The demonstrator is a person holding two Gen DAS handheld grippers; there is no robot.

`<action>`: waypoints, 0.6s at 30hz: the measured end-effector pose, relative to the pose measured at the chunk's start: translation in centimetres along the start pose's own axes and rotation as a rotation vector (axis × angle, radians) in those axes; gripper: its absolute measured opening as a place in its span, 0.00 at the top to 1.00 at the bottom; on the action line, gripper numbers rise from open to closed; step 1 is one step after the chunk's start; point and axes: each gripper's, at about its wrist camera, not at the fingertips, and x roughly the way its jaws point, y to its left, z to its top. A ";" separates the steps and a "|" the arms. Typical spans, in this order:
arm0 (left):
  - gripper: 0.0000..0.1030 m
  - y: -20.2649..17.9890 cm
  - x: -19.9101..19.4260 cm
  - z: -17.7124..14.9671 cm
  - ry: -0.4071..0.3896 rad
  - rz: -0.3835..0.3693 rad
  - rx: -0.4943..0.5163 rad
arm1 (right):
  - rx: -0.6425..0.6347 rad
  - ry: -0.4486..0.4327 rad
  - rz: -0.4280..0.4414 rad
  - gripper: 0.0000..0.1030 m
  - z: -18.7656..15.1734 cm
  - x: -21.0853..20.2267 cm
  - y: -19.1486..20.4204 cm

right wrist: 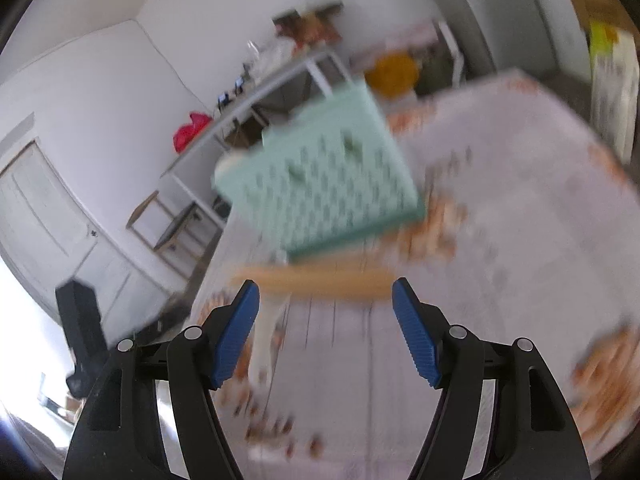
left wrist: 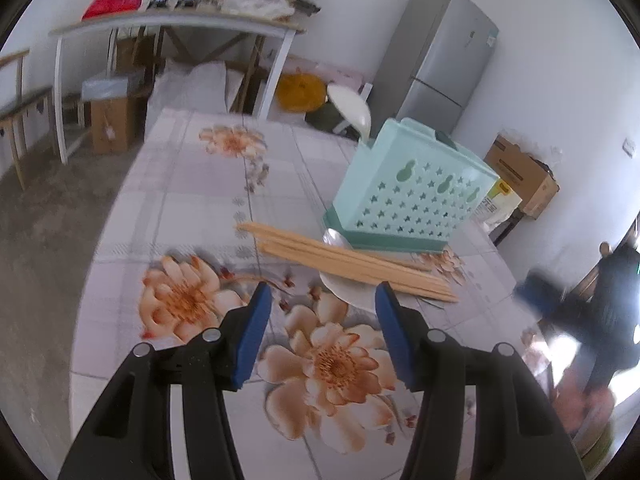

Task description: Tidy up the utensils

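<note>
With both grippers' jaws open and empty, the right gripper nearing the chopsticks ahead could scatter them.

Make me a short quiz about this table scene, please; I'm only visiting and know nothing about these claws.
1. True or false: the left claw is holding a chopstick.
2. What already stands in the green holder? A) a white spoon B) a fork C) a knife
3. Fill in: the chopsticks lie partly over a white ____.

Key:
1. False; both the left claw and the right claw are open with nothing between the pads.
2. A; the white spoon sticks up out of the holder's top.
3. Spoon; a second one lies on the table under the chopsticks.
</note>
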 end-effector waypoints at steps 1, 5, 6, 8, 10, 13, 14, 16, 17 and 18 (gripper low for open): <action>0.49 0.1 0.3 0.0 0.015 -0.011 -0.021 | 0.012 0.018 0.001 0.36 -0.7 0.3 -0.1; 0.49 -0.3 1.3 0.1 0.058 -0.060 -0.064 | 0.031 0.060 0.000 0.36 -2.5 1.0 0.2; 0.49 -0.4 1.6 0.2 0.071 -0.069 -0.070 | 0.023 0.061 -0.004 0.36 -3.2 0.9 0.2; 0.49 -0.4 2.5 0.1 0.113 -0.095 -0.104 | 0.017 0.067 -0.005 0.36 -3.6 0.9 0.6; 0.49 -0.2 3.2 0.1 0.145 -0.117 -0.141 | 0.012 0.064 -0.010 0.36 -3.8 0.8 0.6; 0.50 0.1 4.4 0.0 0.189 -0.149 -0.201 | 0.016 0.063 -0.010 0.35 -4.1 0.7 0.0; 0.52 0.2 4.7 0.0 0.199 -0.155 -0.215 | 0.023 0.065 -0.006 0.35 -4.3 0.7 -0.1; 0.54 0.4 5.4 0.1 0.221 -0.165 -0.252 | 0.026 0.068 -0.003 0.35 -4.4 0.8 -0.2; 0.56 0.5 5.6 0.1 0.227 -0.165 -0.264 | 0.025 0.069 -0.004 0.35 -4.5 0.9 -0.2; 0.57 0.6 5.7 0.3 0.231 -0.166 -0.272 | 0.026 0.070 -0.003 0.35 -4.6 0.9 -0.3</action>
